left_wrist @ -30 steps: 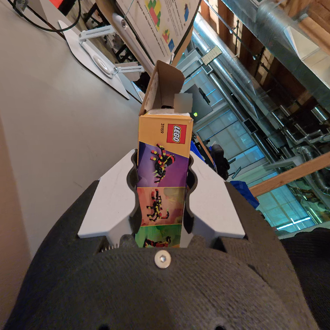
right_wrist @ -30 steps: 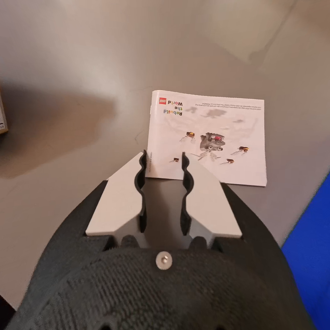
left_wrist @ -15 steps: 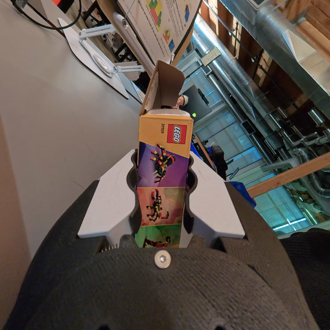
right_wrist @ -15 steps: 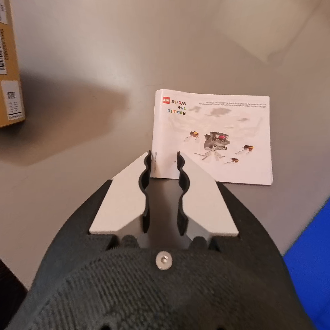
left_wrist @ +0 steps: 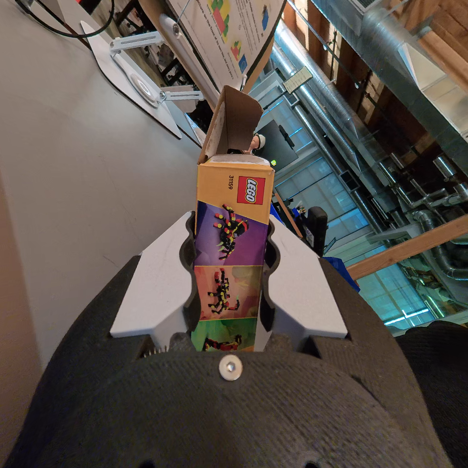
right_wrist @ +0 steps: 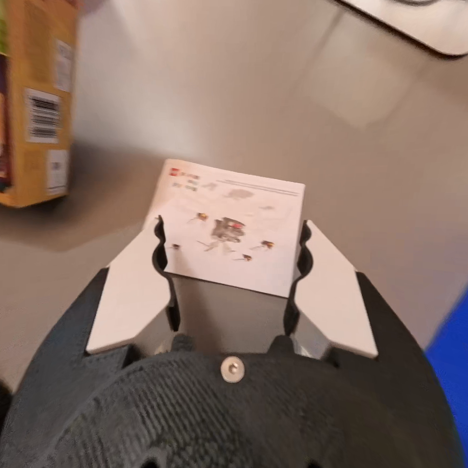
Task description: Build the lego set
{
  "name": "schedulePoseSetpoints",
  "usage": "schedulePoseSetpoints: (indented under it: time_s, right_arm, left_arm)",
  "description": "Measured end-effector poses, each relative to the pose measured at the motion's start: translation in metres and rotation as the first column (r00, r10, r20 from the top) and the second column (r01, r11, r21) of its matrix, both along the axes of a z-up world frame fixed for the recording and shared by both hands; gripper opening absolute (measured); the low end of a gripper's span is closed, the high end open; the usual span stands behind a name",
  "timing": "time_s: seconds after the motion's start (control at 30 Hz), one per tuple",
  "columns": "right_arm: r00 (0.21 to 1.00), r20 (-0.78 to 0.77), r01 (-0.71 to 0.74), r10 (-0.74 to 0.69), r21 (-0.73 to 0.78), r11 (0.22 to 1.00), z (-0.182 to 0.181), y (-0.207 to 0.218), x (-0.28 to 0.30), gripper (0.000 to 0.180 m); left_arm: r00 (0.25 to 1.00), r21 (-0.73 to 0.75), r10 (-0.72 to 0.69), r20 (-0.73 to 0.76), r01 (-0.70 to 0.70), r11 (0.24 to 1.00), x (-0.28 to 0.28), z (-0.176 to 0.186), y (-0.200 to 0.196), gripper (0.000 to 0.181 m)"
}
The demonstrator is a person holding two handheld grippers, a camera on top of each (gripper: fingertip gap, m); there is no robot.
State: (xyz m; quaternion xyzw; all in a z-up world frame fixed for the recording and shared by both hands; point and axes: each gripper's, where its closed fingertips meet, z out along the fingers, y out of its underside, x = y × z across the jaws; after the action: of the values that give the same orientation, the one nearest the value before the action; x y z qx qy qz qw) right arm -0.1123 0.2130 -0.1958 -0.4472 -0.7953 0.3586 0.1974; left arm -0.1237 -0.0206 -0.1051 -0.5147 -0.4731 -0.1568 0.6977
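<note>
Gripping the lego box (left_wrist: 231,228) from both sides, the left gripper (left_wrist: 231,222) has its fingers (left_wrist: 162,286) clamped on the long narrow faces, the lower end of the box sitting deep between them. The box is yellow with purple, orange and green picture panels, and it points away from the camera with its far end open, a brown cardboard flap (left_wrist: 234,121) standing up from it. To the left of it lies the grey tabletop (left_wrist: 76,164), and farther off on that surface sits a white flat stand base (left_wrist: 131,83) with a black cable (left_wrist: 63,33) beside it. Beyond are a printed board (left_wrist: 228,33), silver ducts and wooden beams.

In the right wrist view, the right gripper (right_wrist: 231,225) holds nothing; its fingers (right_wrist: 134,291) are spread wide over the tabletop (right_wrist: 228,101). Just past and between the fingertips lies the white instruction booklet (right_wrist: 233,228), flat on the tabletop, the picture being blurred. Whether the fingers touch it cannot be told. At the left edge the yellow lego box (right_wrist: 38,101) shows, off the surface with its shadow beneath. A blue patch (right_wrist: 450,329) shows at the right edge, and a white base edge (right_wrist: 405,25) at the far top right.
</note>
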Motion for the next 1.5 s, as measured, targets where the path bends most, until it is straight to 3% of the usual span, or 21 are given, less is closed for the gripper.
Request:
schedulePoseSetpoints:
  time_s: [0.1, 0.17, 0.5, 1.23, 1.5]
  right_arm:
    - [0.998, 0.043, 0.049, -0.055, 0.135, 0.99, -0.02, 0.01, 0.0, 0.108]
    - [0.997, 0.063, 0.035, -0.042, 0.1, 0.994, -0.022, 0.001, 0.004, 0.094]
    - [0.997, 0.081, -0.015, 0.009, 0.065, 0.998, -0.023, -0.002, 0.009, 0.075]
    - [0.998, 0.068, -0.019, 0.015, 0.057, 0.998, -0.022, -0.003, 0.009, 0.074]
    - [0.998, 0.067, -0.019, 0.015, 0.056, 0.998, -0.022, -0.002, 0.009, 0.074]
  left_arm:
    - [1.0, 0.002, -0.001, 0.003, 0.001, 1.0, 0.0, 0.0, 0.0, 0.051]
    - [1.0, 0.003, -0.002, 0.003, 0.002, 1.0, 0.0, 0.0, 0.001, 0.051]
    - [1.0, 0.011, -0.006, 0.017, 0.006, 1.0, 0.0, -0.002, 0.001, 0.051]
    - [0.999, -0.007, -0.034, 0.03, 0.035, 0.999, 0.003, -0.006, 0.004, 0.051]
    - [0.994, -0.047, -0.1, 0.051, 0.103, 0.994, 0.012, -0.013, 0.014, 0.051]
